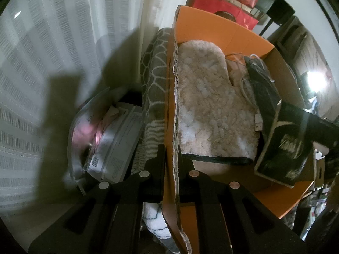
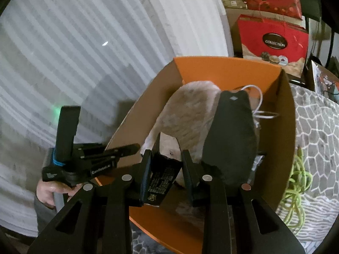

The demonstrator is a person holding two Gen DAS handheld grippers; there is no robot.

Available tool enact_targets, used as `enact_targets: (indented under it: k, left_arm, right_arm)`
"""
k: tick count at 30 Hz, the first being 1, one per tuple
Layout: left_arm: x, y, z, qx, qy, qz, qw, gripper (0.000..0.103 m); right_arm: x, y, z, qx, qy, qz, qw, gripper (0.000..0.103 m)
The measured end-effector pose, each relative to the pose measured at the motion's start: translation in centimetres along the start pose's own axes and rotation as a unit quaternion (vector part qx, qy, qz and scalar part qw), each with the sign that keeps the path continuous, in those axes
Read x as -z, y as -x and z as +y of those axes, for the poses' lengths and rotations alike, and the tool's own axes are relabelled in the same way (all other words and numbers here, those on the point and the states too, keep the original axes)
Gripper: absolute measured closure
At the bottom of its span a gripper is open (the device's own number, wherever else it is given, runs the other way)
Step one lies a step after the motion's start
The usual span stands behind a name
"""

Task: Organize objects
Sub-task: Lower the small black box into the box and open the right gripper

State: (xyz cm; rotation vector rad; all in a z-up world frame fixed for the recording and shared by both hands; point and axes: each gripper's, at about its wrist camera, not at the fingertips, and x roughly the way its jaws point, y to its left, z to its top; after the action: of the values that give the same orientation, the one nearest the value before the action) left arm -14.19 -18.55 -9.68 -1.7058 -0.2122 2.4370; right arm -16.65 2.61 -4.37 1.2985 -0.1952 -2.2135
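Left gripper (image 1: 172, 158): black two-finger tool, jaws clamped on the torn near-left wall of the orange-lined cardboard box (image 1: 222, 27); in the right wrist view it (image 2: 127, 148) reaches in from the left, a hand (image 2: 50, 192) on its handle.
Right gripper (image 2: 167, 165): fingers closed on a small black printed carton (image 2: 161, 182), held over the box's near end; seen from the left wrist, the same carton (image 1: 281, 148) hangs at the box's right side, the tool holding it cut off by the frame edge.
Box contents: a fluffy cream mitten-shaped cloth (image 1: 209, 101) along the left, a flat dark pouch (image 2: 231, 137) to the right, a white USB cable (image 1: 257, 120) between them.
Hidden or unclear: the carton's print is too small to read; the pouch covers most of the cable; the box floor shows only at the near end.
Around: grey honeycomb-patterned blanket (image 2: 317, 127) under the box, green cord (image 2: 296, 180) on the right, red gift boxes (image 2: 273, 40) at the far side, white striped curtain (image 2: 84, 42) on the left.
Beside box: a clear plastic-wrapped bundle of papers (image 1: 114, 144), partly behind the left gripper.
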Motion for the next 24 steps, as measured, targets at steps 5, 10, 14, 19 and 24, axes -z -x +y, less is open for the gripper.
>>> enact_targets:
  k: [5, 10, 14, 19, 24]
  left_arm:
    - [0.0, 0.0, 0.0, 0.000, 0.001, 0.000, 1.0000, 0.097]
    - [0.0, 0.0, 0.0, 0.000, 0.000, 0.000, 1.0000, 0.097]
    - [0.0, 0.0, 0.0, 0.000, 0.000, 0.000, 1.0000, 0.097]
    - [0.0, 0.0, 0.0, 0.000, 0.001, -0.001, 1.0000, 0.097]
    - [0.0, -0.1, 0.1, 0.000, 0.000, 0.000, 1.0000, 0.097]
  right_arm:
    - [-0.1, -1.0, 1.0, 0.001, 0.011, 0.010, 1.000, 0.076]
    - [-0.1, -1.8, 1.8, 0.001, 0.023, 0.019, 1.000, 0.076]
    - [0.2, -2.6, 2.5, 0.001, 0.032, 0.026, 0.999, 0.074]
    - [0.3, -2.8, 2.9, -0.020, 0.021, 0.036, 0.999, 0.070]
    - [0.0, -1.9, 3.0, -0.016, 0.025, 0.024, 0.999, 0.066]
